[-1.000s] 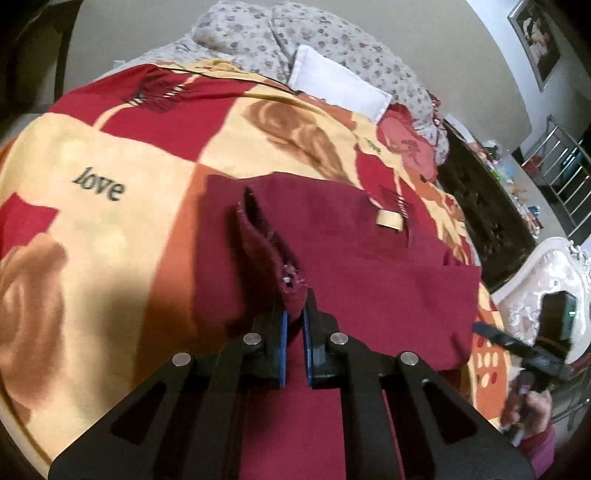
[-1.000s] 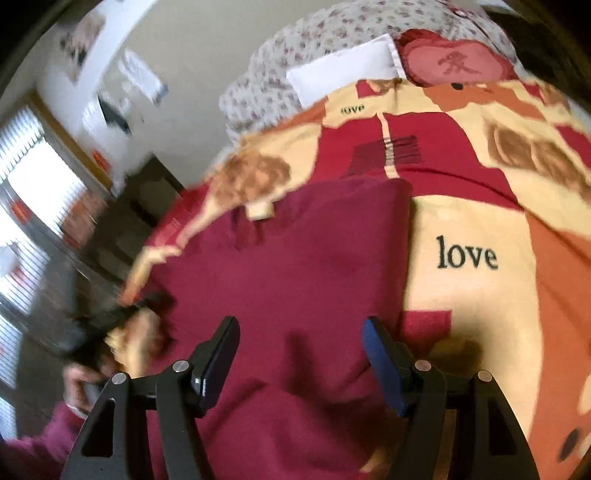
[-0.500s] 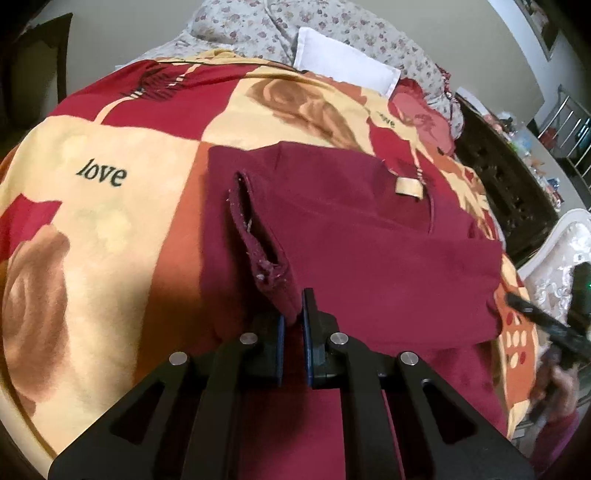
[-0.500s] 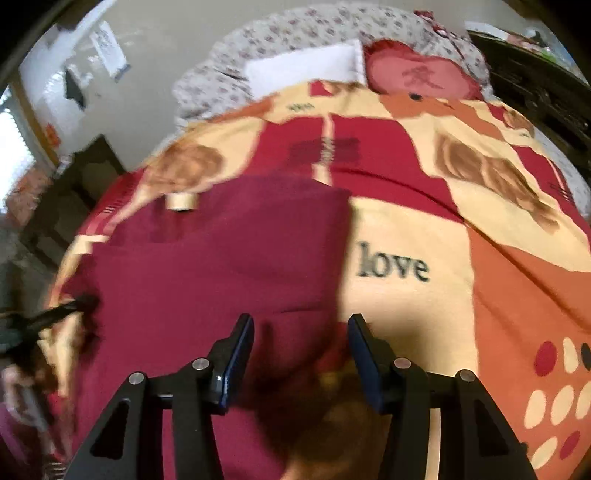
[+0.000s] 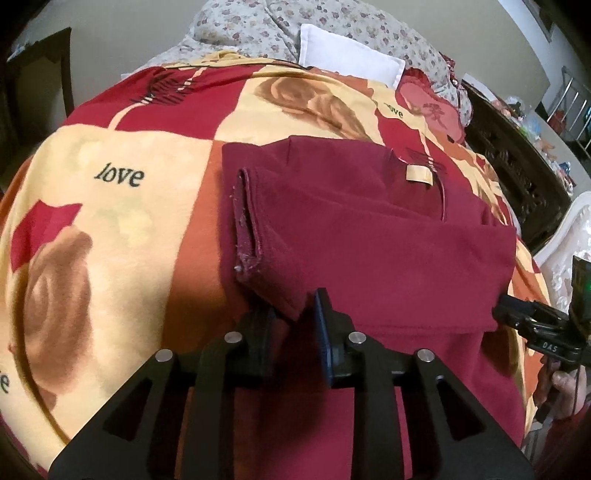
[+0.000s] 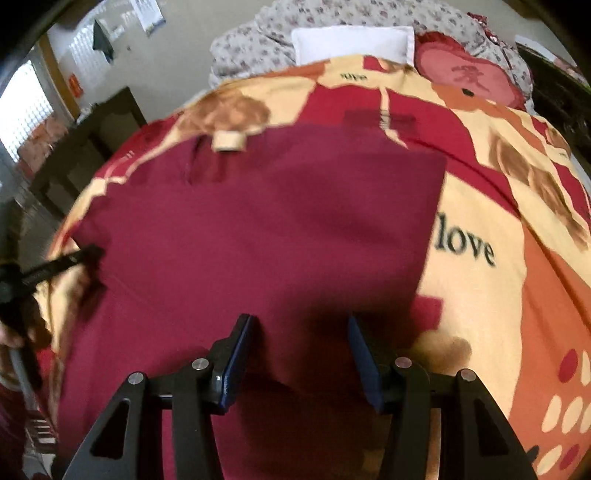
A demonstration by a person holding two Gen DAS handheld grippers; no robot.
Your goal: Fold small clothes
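Observation:
A maroon shirt [image 5: 369, 240] lies flat on the bed, its tan neck label [image 5: 418, 173] at the far end. Its left sleeve [image 5: 258, 221] is folded inward over the body. My left gripper [image 5: 293, 325] has its jaws opening; the sleeve's corner sits loosely between them and the pads do not press on it. In the right wrist view the shirt [image 6: 277, 221] fills the middle. My right gripper [image 6: 301, 347] hangs open just above the shirt's near part, close to its right edge, with nothing gripped. At the right edge of the left wrist view, the right gripper [image 5: 535, 325] is by the shirt's right side.
A patterned red and cream blanket [image 5: 110, 221] covers the bed. A white pillow [image 5: 347, 59], a floral quilt [image 6: 332, 14] and a red heart cushion [image 6: 469, 77] lie at the head. Dark furniture [image 5: 517, 166] stands beside the bed.
The left jaws were shut on the sleeve corner and have parted; the sleeve has settled lower onto the shirt. The right gripper narrowed its jaws and sank toward the shirt's right part.

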